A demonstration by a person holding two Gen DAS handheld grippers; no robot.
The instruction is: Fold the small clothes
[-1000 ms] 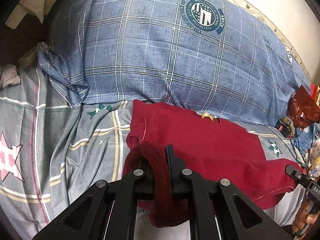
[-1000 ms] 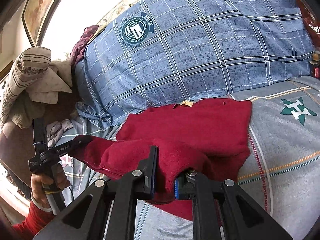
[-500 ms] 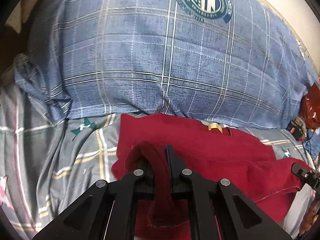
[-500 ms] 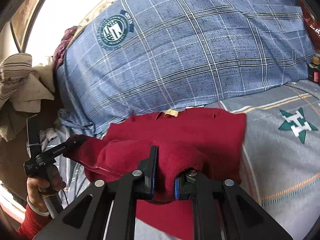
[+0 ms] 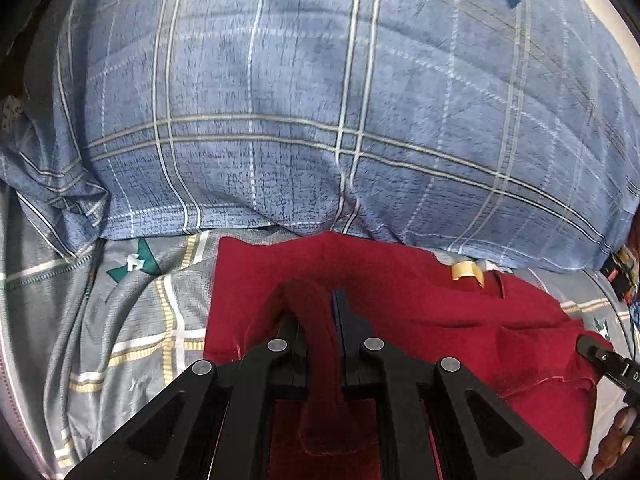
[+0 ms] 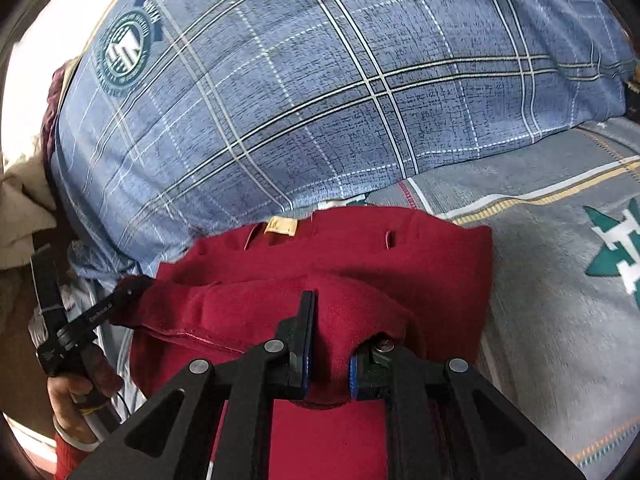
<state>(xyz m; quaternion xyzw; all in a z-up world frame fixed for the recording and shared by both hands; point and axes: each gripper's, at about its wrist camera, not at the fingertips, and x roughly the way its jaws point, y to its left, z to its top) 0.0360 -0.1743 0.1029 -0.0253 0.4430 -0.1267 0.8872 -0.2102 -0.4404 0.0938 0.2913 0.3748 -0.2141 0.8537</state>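
A dark red fleece garment lies on the bed just in front of a big blue plaid pillow; a tan neck label shows at its far edge. My left gripper is shut on a fold of the red fabric at the garment's left side. My right gripper is shut on a thick fold of the same garment at its right side. Both lifted edges are held over the flat part of the garment. Each gripper shows at the edge of the other's view, the left one and the right one.
The bed has a grey sheet with yellow-white stripes and green emblems. The pillow fills the far side. Beige and maroon cloths are piled at the far left. The person's hand holds the left gripper's handle.
Both grippers have moved forward toward the pillow, carrying the held red folds over the garment toward its label edge. Both stay shut on the fabric.
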